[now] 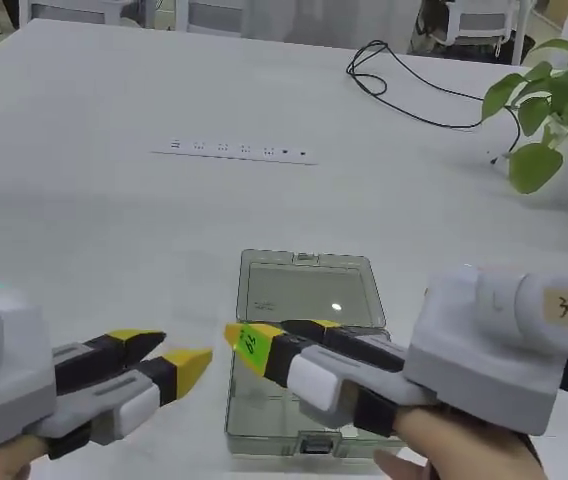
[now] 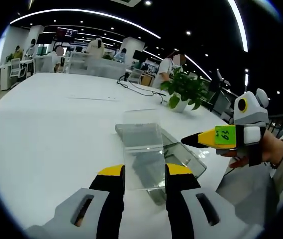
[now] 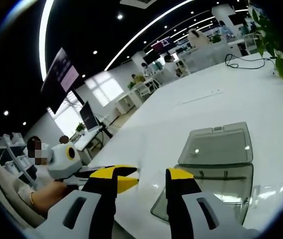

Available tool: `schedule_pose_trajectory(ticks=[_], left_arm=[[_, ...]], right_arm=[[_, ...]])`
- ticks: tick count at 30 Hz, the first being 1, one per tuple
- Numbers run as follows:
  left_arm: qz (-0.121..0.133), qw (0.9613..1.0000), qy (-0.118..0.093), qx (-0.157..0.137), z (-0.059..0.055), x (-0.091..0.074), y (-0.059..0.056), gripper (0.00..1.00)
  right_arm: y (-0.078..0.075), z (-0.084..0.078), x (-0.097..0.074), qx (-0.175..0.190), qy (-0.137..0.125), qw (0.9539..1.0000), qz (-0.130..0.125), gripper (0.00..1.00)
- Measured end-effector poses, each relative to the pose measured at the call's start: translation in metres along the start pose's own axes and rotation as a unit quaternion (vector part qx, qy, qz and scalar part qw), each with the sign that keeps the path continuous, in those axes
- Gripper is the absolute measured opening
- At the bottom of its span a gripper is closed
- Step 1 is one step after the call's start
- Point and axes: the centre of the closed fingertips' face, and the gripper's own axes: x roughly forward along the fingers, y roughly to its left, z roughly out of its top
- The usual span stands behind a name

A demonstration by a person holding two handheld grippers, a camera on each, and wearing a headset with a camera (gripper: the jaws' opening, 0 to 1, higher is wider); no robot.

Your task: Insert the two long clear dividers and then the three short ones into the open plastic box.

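1. Honestly, the left tool (image 1: 169, 352) is the one that matters. In the head view it's at the lower left with its tips aimed at about 3 o'clock. It looks clamped on a clear divider (image 2: 142, 149). In the left gripper view the sheet fills the gap between the jaws face-on and sticks out ahead toward 12 o'clock, so I'd call that its long axis. I can't tell whether it's a long or a short one.

2. Next over, the plastic box (image 1: 264, 410) sits open on the worktop (image 1: 114, 220), bottom centre of the head view. Its lid (image 1: 309, 290) is folded flat back at 12 o'clock. From the left tool's tips the box is just beside, at 3 o'clock. I can't make out whether any dividers are already inside, since it's clear on clear.

3. Over on the right, the right tool (image 1: 239, 337) comes in from 3 o'clock pointing toward 9 and hovers over the front of the box. In its own view the jaws stand moderately apart with nothing between them.

4. My read is that the right tool is nearer the box, but the left one carries the piece. So the move is left tool toward 3 o'clock, then down. The right tool's tips sit right in that path, so bumping them looks like the main risk.
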Motion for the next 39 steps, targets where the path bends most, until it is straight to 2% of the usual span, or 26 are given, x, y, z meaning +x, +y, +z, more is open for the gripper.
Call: schedule_pose_trajectory(ticks=[7,20,28,39], left_arm=[[-0.031,0.9995,-0.002,-0.006,-0.001,0.005,-0.023,0.3],[-0.058,0.9983,-0.001,0.002,-0.003,0.009,-0.045,0.3],[-0.065,0.9979,0.001,0.005,-0.003,0.009,-0.05,0.3],[-0.068,0.9977,0.003,-0.002,-0.003,0.009,-0.053,0.3]], right_arm=[[0.0,-0.007,0.007,0.01,0.005,0.9999,-0.006,0.31],[-0.008,-0.011,0.01,0.024,0.005,0.9995,-0.02,0.19],[-0.01,-0.014,0.009,0.029,0.004,0.9992,-0.026,0.08],[-0.011,-0.014,0.007,0.055,-0.006,0.9981,-0.028,0.07]])
